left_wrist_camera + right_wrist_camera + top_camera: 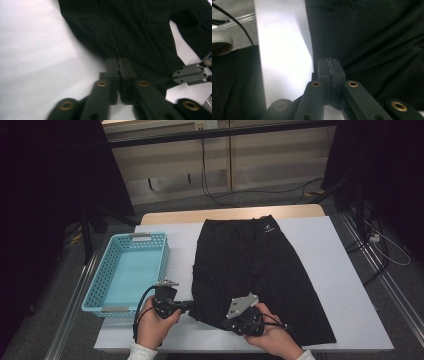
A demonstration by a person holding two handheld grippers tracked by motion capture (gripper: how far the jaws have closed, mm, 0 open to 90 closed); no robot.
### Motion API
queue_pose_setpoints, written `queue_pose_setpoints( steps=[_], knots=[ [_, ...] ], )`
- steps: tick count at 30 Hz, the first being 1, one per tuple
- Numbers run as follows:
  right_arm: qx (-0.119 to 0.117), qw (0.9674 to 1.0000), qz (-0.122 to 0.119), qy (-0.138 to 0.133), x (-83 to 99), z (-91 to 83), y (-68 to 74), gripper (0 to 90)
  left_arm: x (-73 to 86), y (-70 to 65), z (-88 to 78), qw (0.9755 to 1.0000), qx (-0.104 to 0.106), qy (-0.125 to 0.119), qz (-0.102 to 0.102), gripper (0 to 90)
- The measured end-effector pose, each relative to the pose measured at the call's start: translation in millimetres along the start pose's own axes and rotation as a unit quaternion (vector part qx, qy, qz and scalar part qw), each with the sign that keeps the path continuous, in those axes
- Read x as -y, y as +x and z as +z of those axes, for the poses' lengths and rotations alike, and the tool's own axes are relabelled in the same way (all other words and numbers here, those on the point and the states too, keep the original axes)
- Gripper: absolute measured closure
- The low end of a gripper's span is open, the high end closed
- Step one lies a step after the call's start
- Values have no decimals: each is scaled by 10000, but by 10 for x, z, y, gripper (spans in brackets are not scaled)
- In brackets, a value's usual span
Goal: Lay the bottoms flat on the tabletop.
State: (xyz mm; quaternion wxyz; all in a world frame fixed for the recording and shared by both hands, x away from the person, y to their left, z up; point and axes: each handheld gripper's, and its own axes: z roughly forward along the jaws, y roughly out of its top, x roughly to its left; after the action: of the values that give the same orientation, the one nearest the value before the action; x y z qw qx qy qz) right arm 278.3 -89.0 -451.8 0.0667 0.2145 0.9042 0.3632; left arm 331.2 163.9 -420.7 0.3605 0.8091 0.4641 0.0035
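A black garment [250, 265] with a small white logo lies flat on the white table [345, 270], waistband at the far side. My left gripper [192, 305] comes in from the left at the near-left corner of the hem. Its pads are pressed together on the cloth's edge [119, 65], and wrinkles in the garment [130, 32] run toward them. My right gripper [226, 323] points left along the near hem. In the right gripper view its pads [329, 67] are shut on a thin edge of the garment [367, 37]. A hand holds each gripper.
An empty teal perforated basket [165, 260] stands on the table left of the garment. Beyond the table's far edge are cables on the floor and wooden panels. White table surface lies bare to the garment's right and between basket and garment.
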Motion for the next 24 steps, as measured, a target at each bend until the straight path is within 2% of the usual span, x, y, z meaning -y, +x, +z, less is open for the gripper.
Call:
queue_pose_setpoints(
  steps=[2, 5, 7, 9, 11, 14, 17, 19, 24],
  knots=[
    [-37, 10000, -5, 46, 2, -11, 6, 898, -1, 8, 26, 9999, -99, -133, 10, 689],
    [-77, 10000, -17, 56, 8, -17, -2, 898, -3, 24, 68, 9994, -273, -200, 95, 564],
    [-117, 9999, -48, 59, 11, -20, -3, 899, -2, 28, 89, 9994, -258, -203, 100, 548],
    [-65, 10000, 0, 48, 20, -25, -15, 892, 7, 39, 159, 9988, -416, -142, 191, 493],
    [126, 9999, 42, 15, 28, -27, -33, 892, 18, 53, 182, 9991, -380, -84, 158, 487],
    [380, 9992, 107, -6, 39, -41, -72, 893, 22, 59, 186, 9988, -437, -103, 188, 474],
    [370, 9988, 318, -35, 66, -53, -113, 890, 20, 69, 188, 9986, -486, -129, 177, 489],
    [358, 9989, 298, -25, 67, -58, -116, 889, 26, 80, 209, 9984, -518, -119, 166, 516],
    [354, 9990, 249, -52, 57, -40, -102, 878, -10, 110, 287, 9977, -616, -214, 187, 742]
  ],
)
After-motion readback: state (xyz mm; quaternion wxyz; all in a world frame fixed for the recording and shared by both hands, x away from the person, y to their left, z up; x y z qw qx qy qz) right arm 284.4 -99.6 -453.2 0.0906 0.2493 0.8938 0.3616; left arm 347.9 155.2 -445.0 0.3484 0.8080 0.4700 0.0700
